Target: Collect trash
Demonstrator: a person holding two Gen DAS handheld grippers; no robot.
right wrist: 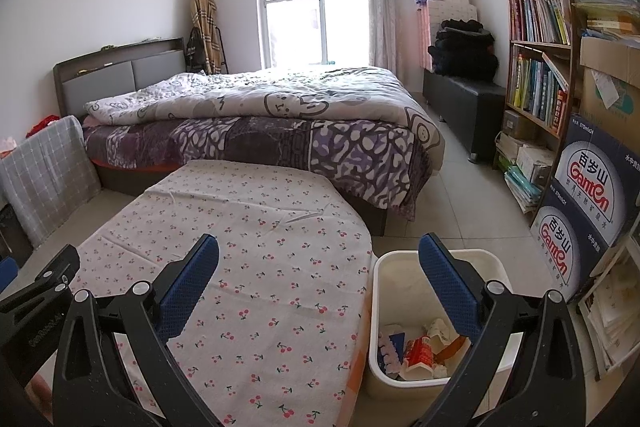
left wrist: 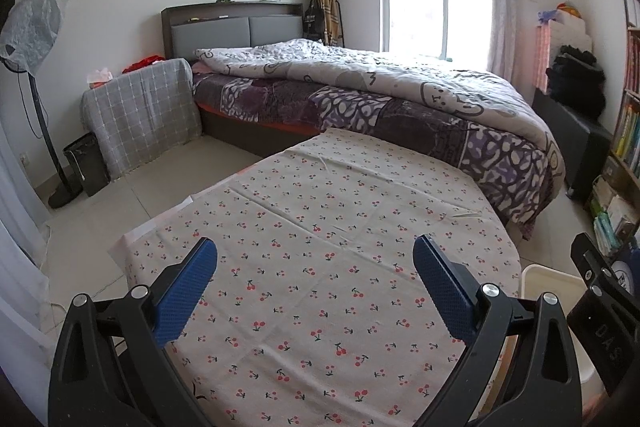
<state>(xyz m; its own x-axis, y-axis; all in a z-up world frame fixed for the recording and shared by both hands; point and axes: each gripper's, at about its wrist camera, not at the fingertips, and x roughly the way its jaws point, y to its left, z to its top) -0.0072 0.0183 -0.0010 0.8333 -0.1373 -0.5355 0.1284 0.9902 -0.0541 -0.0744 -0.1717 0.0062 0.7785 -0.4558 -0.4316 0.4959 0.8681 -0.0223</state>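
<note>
The left gripper (left wrist: 315,267) hovers with its jaws spread wide and empty; below and ahead of them the cherry-print tabletop (left wrist: 320,211) shows no litter. To the right, the right gripper (right wrist: 319,263) is equally wide and empty, its left jaw over the cloth, its right jaw over the white bin (right wrist: 400,267). The trash (right wrist: 420,347), crumpled wrappers and a red carton, lies in the bin bottom, below the right jaw. Judged risk: reaching down, that jaw could catch the rim and tip the light bin, spilling everything.
</note>
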